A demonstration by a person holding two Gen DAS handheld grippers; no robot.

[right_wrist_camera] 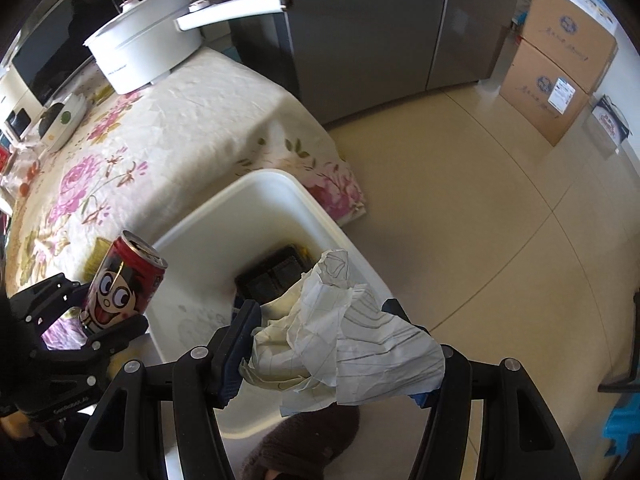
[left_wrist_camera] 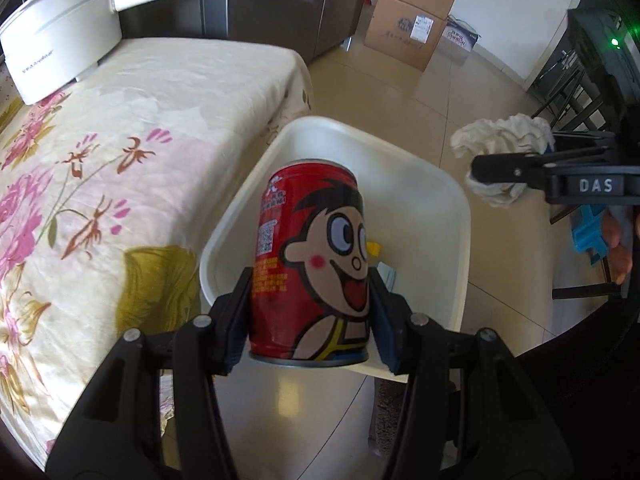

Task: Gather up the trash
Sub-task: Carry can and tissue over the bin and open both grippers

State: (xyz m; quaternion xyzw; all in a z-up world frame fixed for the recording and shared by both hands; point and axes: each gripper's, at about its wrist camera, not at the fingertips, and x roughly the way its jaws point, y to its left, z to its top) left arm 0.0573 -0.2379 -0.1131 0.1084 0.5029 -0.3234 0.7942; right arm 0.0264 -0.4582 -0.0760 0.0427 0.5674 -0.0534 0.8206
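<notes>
My left gripper clamps a red can bearing a cartoon face over the white bin; its small print is unreadable. My right gripper grips crumpled lined paper, which hides its right pad, above the same bin; "DAS" shows on its side. A dark item in the bin is indistinct.

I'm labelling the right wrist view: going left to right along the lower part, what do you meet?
Left gripper → red can → white bin → crumpled paper → bare floor.
</notes>
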